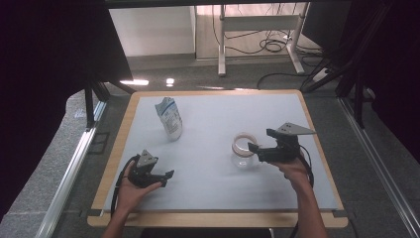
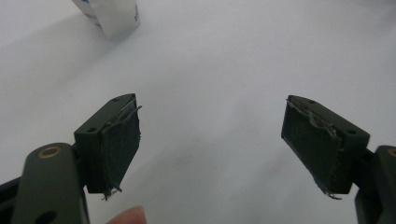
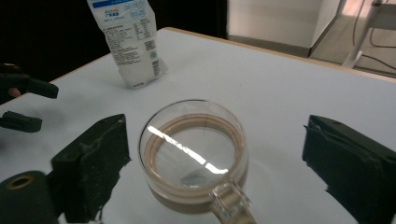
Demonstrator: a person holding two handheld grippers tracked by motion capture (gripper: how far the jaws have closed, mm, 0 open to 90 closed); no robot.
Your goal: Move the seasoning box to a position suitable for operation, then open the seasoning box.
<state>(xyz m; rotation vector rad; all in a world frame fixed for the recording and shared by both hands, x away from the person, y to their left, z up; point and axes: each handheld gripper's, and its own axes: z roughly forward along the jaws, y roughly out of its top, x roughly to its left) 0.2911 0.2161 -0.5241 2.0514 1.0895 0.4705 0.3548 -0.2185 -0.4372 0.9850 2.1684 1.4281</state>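
- The glass mug [image 3: 194, 156] stands upright on the counter [image 1: 208, 163] toward the right side, its handle turned to the near edge, a sensible way round for a grip from the person's side
- A pale brown band circles its inside wall; whether it is liquid or a ring lying in the mug I cannot tell
- The right gripper [image 1: 253, 147] sits just near and right of the mug, fingers [image 3: 93, 163] wide apart with the mug between them and neither pad touching the glass; this looks like a line-up for closing on the body
- The left gripper [image 1: 168, 176] waits at the near left, fingers [image 2: 119, 144] apart over bare counter with nothing between them, probably kept clear of the working hand
- A white pouch [image 1: 169, 118] with blue print stands at the far left, well apart from the mug and out of the way
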